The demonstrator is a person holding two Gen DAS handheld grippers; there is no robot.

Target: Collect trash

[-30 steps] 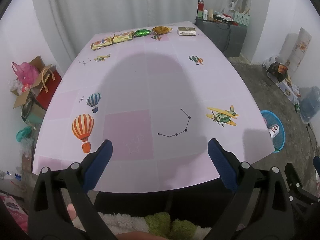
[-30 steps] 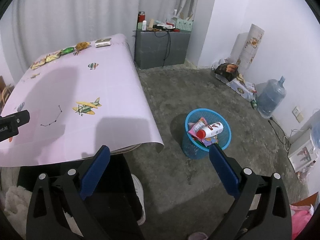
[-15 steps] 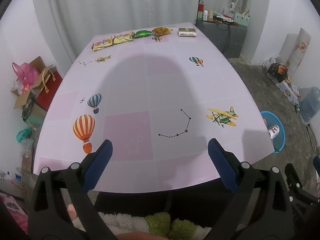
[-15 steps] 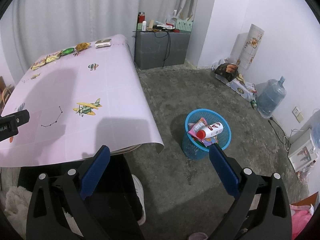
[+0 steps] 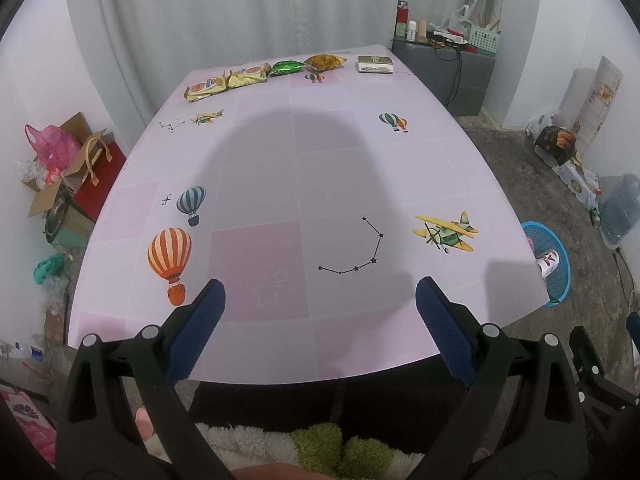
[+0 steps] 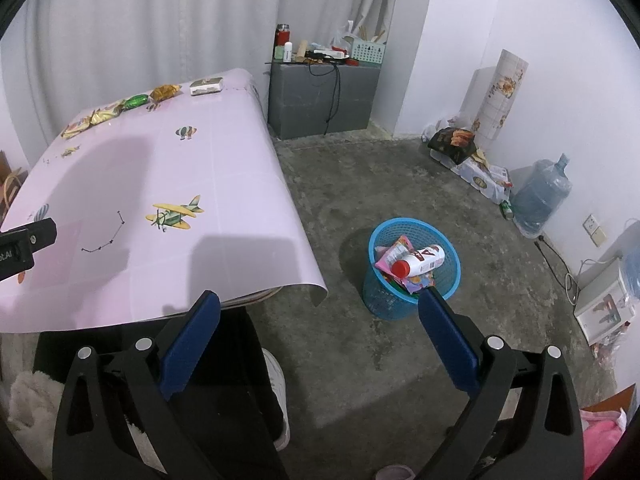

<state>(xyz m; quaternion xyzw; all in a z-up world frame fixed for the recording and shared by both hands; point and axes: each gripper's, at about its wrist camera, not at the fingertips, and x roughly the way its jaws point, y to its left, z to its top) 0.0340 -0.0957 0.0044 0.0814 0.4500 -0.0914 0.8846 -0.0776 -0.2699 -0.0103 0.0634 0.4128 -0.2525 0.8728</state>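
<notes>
**Q:** Pink tablecloth is looking pretty bare, so how's the cleanup going?

**A:** Partway, I'd guess. Along the far edge, going left to right, two yellow snack packs, a green wrapper, an orange bag and a small box are sitting uncollected. Left gripper is hanging wide and empty over the near edge. Right gripper is gaping empty too, facing the blue basket on the floor, which is already holding a bottle and wrappers.

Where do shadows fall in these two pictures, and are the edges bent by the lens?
Left wrist view: a broad soft shadow covers the middle of the table; its edges bow outward. Right wrist view: the same shadow lies on the table's left part, the blue basket casts a dim one on the floor, and the corners are black.
</notes>
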